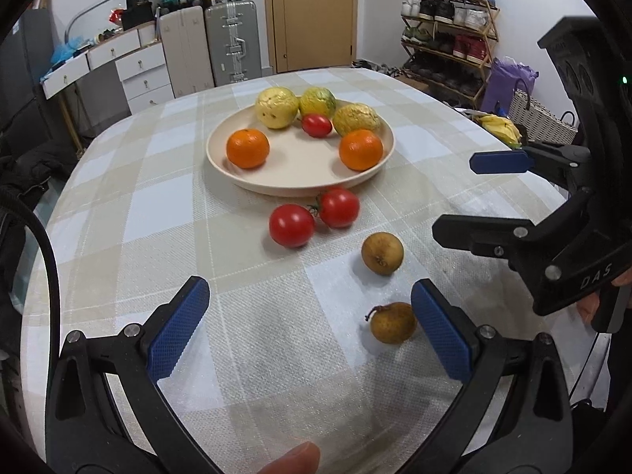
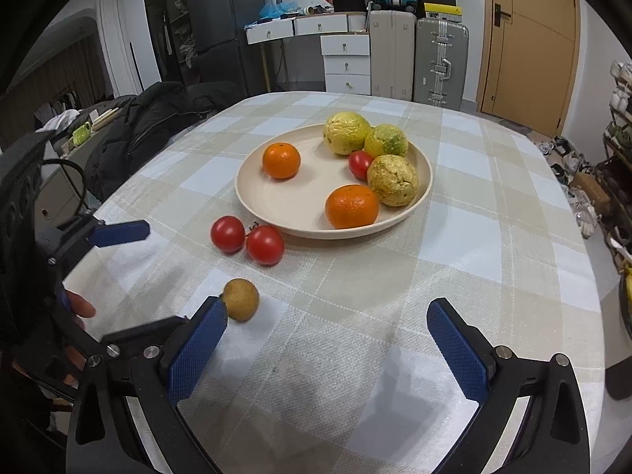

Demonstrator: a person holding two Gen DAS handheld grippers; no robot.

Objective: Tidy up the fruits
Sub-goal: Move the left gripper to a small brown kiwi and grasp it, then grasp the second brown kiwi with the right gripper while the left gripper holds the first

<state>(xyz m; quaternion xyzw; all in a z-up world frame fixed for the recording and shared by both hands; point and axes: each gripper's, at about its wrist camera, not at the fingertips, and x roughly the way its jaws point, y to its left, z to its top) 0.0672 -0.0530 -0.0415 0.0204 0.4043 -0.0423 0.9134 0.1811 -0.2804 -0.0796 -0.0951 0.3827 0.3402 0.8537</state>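
A beige plate (image 1: pixel 292 170) (image 2: pixel 292 201) holds two oranges (image 1: pixel 247 148) (image 1: pixel 360 149), three bumpy yellow-green fruits (image 1: pixel 276 107) and a small tomato (image 1: pixel 316 125). In front of it, two tomatoes (image 1: pixel 291 225) (image 2: pixel 265 245) lie touching on the checked cloth. Nearer lie two small brown fruits (image 1: pixel 382 253) (image 1: pixel 393 322). My left gripper (image 1: pixel 310 330) is open, and its right pad is beside the nearest brown fruit. My right gripper (image 2: pixel 328 347) (image 1: pixel 454 197) is open and empty. One brown fruit (image 2: pixel 240 299) sits just past its left pad.
Bananas (image 1: pixel 497 128) lie at the table's right edge. A dark coat (image 2: pixel 150 126) is draped at the left side. Suitcases (image 2: pixel 440 63), drawers and a shoe rack (image 1: pixel 446 39) stand beyond the table. A thumb (image 1: pixel 292 458) shows at the bottom.
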